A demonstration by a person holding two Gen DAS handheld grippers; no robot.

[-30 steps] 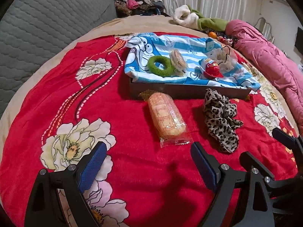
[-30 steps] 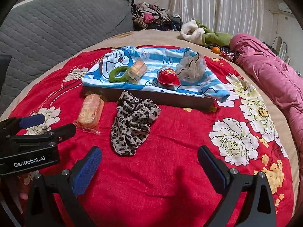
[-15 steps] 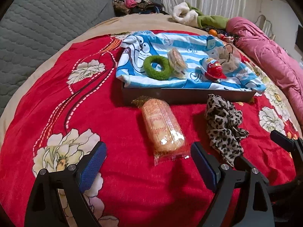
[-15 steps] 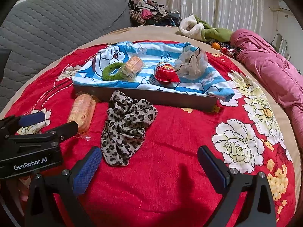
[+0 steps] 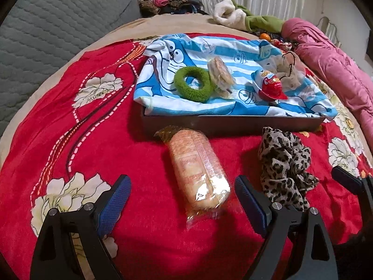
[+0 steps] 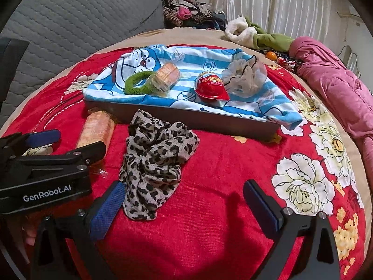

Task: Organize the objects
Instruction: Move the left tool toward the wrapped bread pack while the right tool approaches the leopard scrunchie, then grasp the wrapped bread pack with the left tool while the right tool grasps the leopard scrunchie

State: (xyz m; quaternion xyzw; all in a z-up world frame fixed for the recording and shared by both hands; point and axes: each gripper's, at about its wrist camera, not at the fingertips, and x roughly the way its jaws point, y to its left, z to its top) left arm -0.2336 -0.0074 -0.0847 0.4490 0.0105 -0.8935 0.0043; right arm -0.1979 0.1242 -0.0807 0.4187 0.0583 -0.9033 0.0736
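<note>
A long packet of orange biscuits in clear plastic wrap (image 5: 198,172) lies flat on the red blanket with big white flowers (image 5: 77,126). Its long side runs from the dark grey tray (image 5: 233,123) down toward the left gripper (image 5: 183,197), leaning a little to the right at the near end. The crinkled far end almost touches the tray wall. The near end sits between the blue pads, which stand wide apart and do not touch it.

Just beside the packet, on its right, is a bunched-up leopard-spot cloth (image 6: 156,161). The right gripper (image 6: 181,201) is wide too, and its left blue pad (image 6: 107,210) is just beside the near edge of the cloth.

The tray is lined with a blue and white striped cartoon towel (image 5: 233,53). On it lie a fuzzy green ring (image 5: 193,84), a small wrapped biscuit pack (image 5: 220,73), a red and white egg-shaped toy (image 5: 268,84) and a pale frilly puff (image 6: 244,77).

The blanket covers a bed with a grey quilted headboard (image 6: 77,23). A pink quilt (image 6: 338,84) lies on the right, with white curtains (image 6: 275,4) behind
</note>
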